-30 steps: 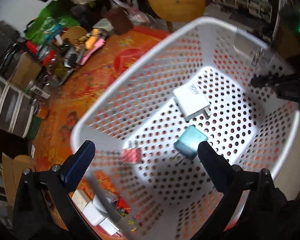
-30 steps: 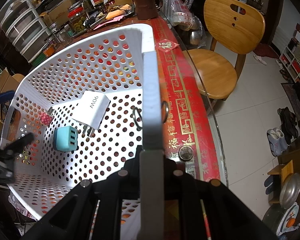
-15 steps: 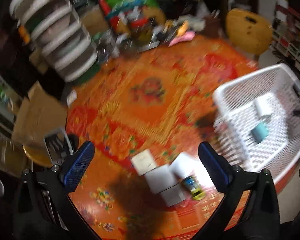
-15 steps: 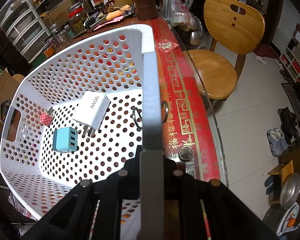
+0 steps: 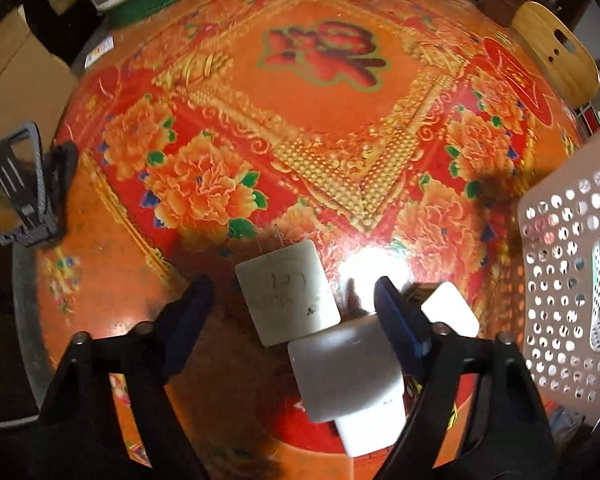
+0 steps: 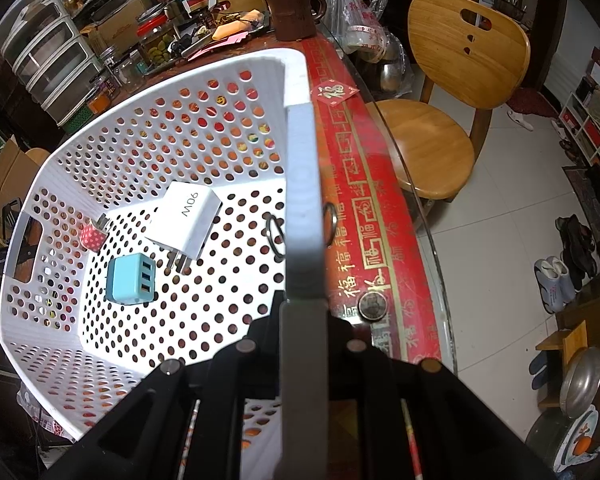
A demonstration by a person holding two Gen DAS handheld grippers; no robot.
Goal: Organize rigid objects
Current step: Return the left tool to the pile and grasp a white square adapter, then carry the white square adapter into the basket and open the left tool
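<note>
While the white perforated basket [image 6: 100, 344] stands at the table's edge, its contents number three: one white charger [image 6: 184, 218] printed "90W" with prongs out, one light-blue three-port charger [image 6: 131, 279], and one small red dotted adapter [image 6: 92, 237], all lying apart on the basket floor.

Outside the basket, on the red-and-orange floral tablecloth [image 5: 300, 120], a cluster of white chargers lies just beside the basket's outer wall: at least four white blocks, touching or overlapping. The nearest to the middle is a square white charger [image 5: 286, 292] with two prongs pointing away.

Left gripper [image 5: 292, 294]: jaws partly apart, having just been closing; the square white charger sits between them, but the pads do not press on it. The right-hand finger [image 5: 396, 320] overlaps another white charger [image 5: 450, 310] behind it.

Right gripper [image 6: 302, 312]: jaws together, clamped on the basket's rim wall, which rises as a narrow white strip between the fingers.

Left wrist view only: the charger cluster, a black stand [image 5: 20, 192] at the table's far left edge. Right wrist view only: the basket's interior, one wooden chair [image 6: 452, 92], one brown mug [image 6: 292, 14], one coin [image 6: 374, 306] on the table's red border.
</note>
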